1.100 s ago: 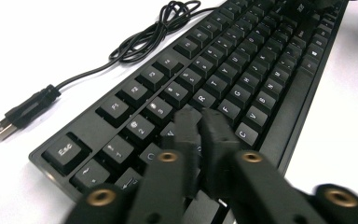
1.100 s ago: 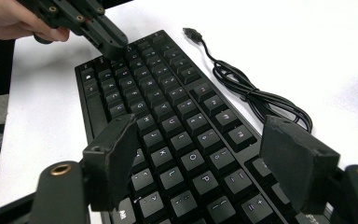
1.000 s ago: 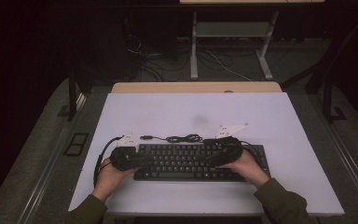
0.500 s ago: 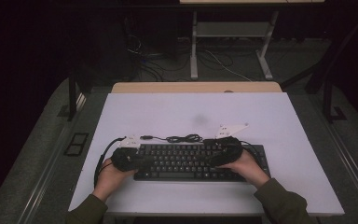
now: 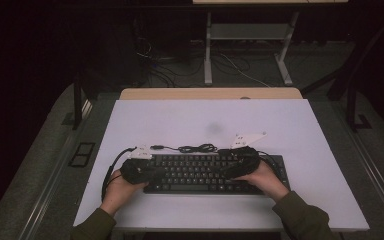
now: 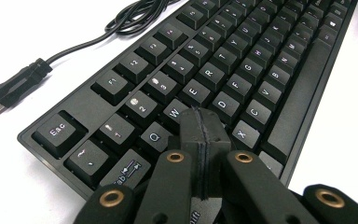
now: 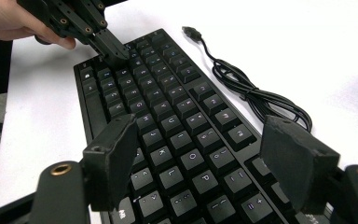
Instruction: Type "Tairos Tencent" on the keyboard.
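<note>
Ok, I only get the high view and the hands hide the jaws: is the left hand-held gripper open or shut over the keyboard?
Observer: Shut. The left hand-held gripper has its jaws pressed together, as its own view shows.
Operator: Which keys is it at?
Observer: Its tip sits just below the W key, left of the D key. I cannot tell whether it presses down.
Operator: And the right one?
Observer: The right hand-held gripper is open wide and holds nothing. It hangs above the keyboard, with the O key and P key between its jaws.
</note>
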Demonstrator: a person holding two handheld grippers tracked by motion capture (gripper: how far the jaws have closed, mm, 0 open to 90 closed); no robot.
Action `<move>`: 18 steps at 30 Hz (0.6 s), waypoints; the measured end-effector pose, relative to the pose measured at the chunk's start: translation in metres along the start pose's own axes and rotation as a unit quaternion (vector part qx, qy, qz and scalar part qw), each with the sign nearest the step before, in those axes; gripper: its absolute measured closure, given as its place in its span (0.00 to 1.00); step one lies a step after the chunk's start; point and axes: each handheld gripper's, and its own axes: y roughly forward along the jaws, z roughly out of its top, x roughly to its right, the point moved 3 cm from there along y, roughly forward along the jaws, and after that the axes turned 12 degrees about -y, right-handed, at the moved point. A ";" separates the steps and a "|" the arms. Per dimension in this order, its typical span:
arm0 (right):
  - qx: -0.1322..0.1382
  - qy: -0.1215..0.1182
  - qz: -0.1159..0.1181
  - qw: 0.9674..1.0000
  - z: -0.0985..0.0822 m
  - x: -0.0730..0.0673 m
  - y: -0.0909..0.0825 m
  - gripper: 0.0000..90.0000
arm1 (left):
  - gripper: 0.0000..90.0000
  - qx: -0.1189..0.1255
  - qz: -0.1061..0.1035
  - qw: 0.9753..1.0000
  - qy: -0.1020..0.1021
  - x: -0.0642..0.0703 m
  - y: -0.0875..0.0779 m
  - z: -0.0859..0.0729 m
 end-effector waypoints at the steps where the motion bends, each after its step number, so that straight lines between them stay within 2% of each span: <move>1: 0.000 0.000 0.000 1.000 0.000 0.000 0.000 0.30 | 0.99 0.001 0.001 1.000 -0.003 0.000 0.000 0.000; 8: 0.002 -0.001 0.000 1.000 0.001 0.000 0.000 0.30 | 0.99 0.009 0.001 1.000 -0.003 -0.001 -0.004 0.002; 13: 0.003 0.000 0.000 1.000 0.001 0.001 -0.001 0.30 | 0.99 0.023 -0.005 1.000 -0.012 0.002 -0.006 0.005; 18: 0.002 0.001 0.000 1.000 0.000 0.001 -0.001 0.31 | 0.87 0.028 -0.009 0.999 -0.014 0.003 -0.006 0.006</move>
